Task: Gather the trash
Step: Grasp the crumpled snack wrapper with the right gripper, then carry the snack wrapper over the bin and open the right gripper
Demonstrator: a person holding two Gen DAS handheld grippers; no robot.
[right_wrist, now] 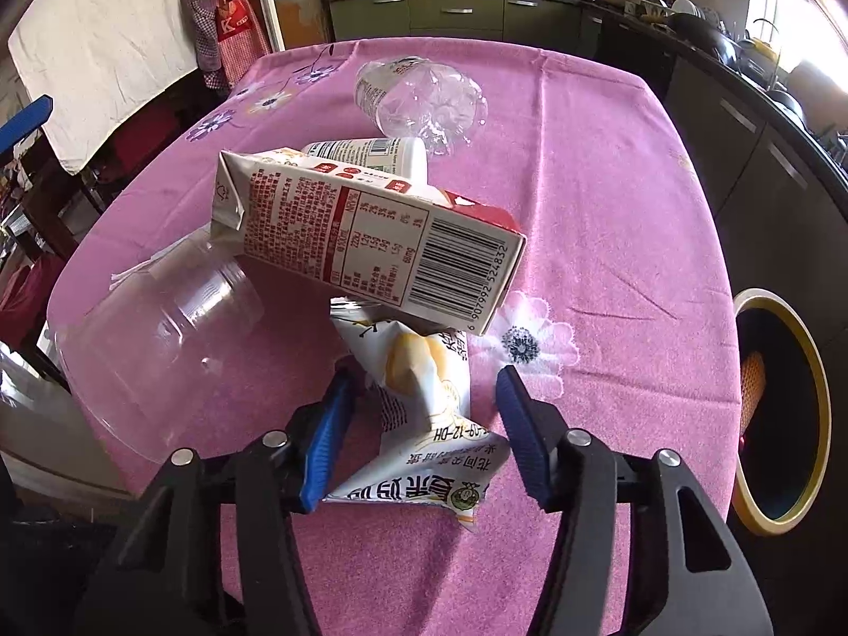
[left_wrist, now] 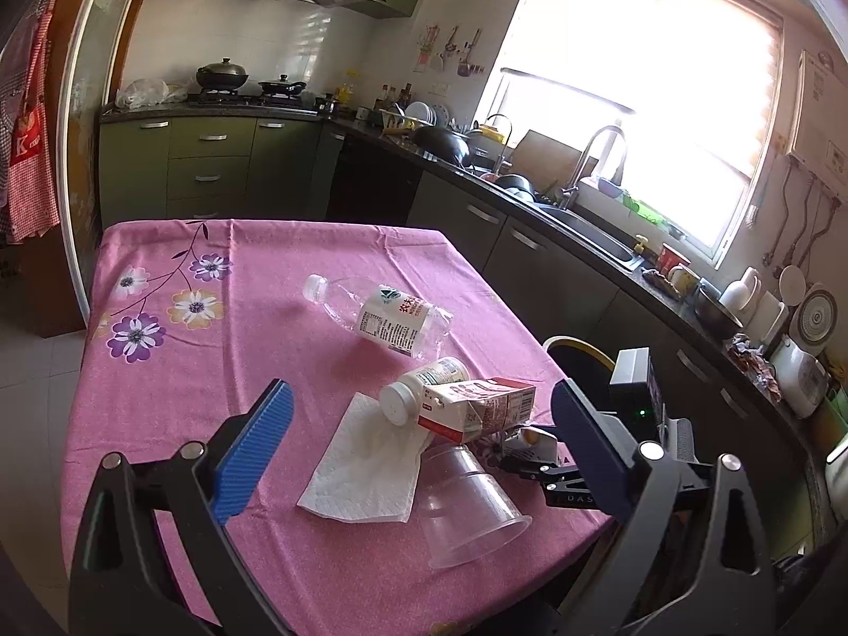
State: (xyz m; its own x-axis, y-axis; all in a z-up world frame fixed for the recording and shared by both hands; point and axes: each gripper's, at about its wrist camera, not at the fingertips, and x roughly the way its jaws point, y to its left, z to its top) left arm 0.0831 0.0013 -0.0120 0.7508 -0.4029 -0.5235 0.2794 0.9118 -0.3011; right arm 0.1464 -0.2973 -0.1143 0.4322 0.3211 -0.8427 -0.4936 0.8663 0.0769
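Snack wrapper (right_wrist: 424, 397) lies between the spread right gripper (right_wrist: 424, 403) fingers near table edge.

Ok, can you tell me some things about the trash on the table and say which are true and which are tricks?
1. The water bottle lies on its side. True.
2. The right gripper is shut tight on the carton. False: it is open, around a snack wrapper.
3. The clear cup lies tipped over. True.
4. The tablecloth is green. False: it is pink with flowers.
5. The left gripper is open. True.
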